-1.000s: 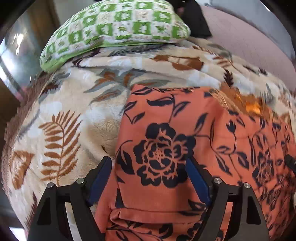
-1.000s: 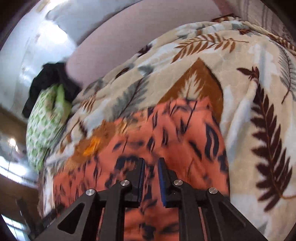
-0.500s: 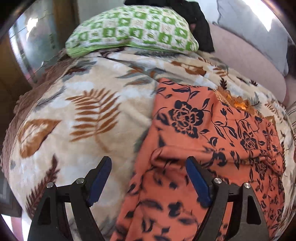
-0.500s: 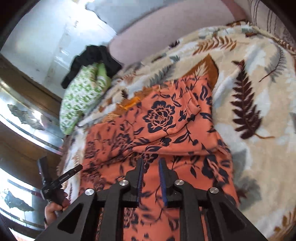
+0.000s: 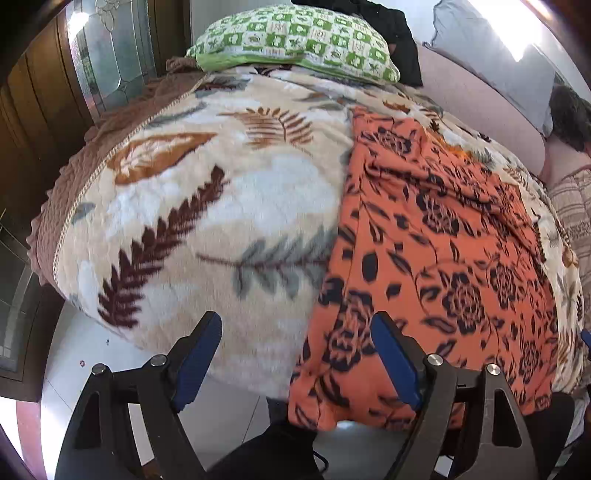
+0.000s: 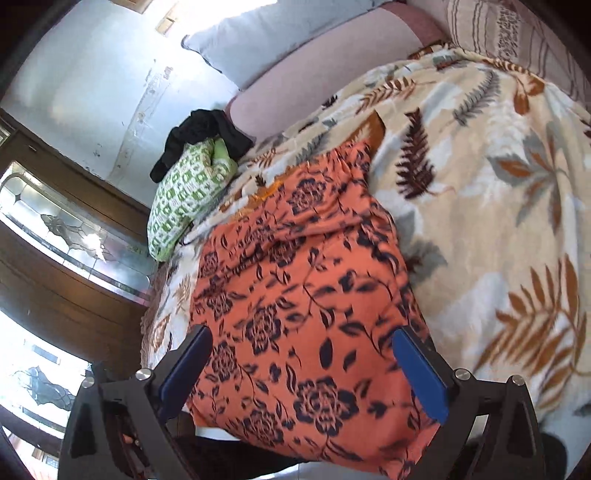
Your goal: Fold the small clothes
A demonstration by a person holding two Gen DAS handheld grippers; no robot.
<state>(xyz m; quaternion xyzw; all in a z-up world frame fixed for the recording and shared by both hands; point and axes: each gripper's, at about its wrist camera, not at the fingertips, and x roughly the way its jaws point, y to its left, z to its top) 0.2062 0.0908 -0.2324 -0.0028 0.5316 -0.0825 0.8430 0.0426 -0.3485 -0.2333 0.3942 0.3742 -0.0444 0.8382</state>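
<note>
An orange garment with a dark floral print (image 5: 436, 258) lies spread on a cream leaf-pattern blanket (image 5: 221, 206), its near end hanging over the bed's front edge. It also shows in the right wrist view (image 6: 303, 306). My left gripper (image 5: 299, 360) is open and empty, held back from the bed near the garment's left hem. My right gripper (image 6: 303, 373) is open and empty, above the garment's near end.
A green-and-white checked pillow (image 5: 295, 40) lies at the far end of the bed with a black cloth (image 5: 391, 26) behind it. A pink headboard cushion (image 6: 325, 85) runs along the far side. A wooden cabinet with glass panels (image 6: 66, 229) stands by the bed.
Both grippers have pulled back from the garment toward the bed's front edge. The right gripper was shut and is now open. The garment now lies spread out.
</note>
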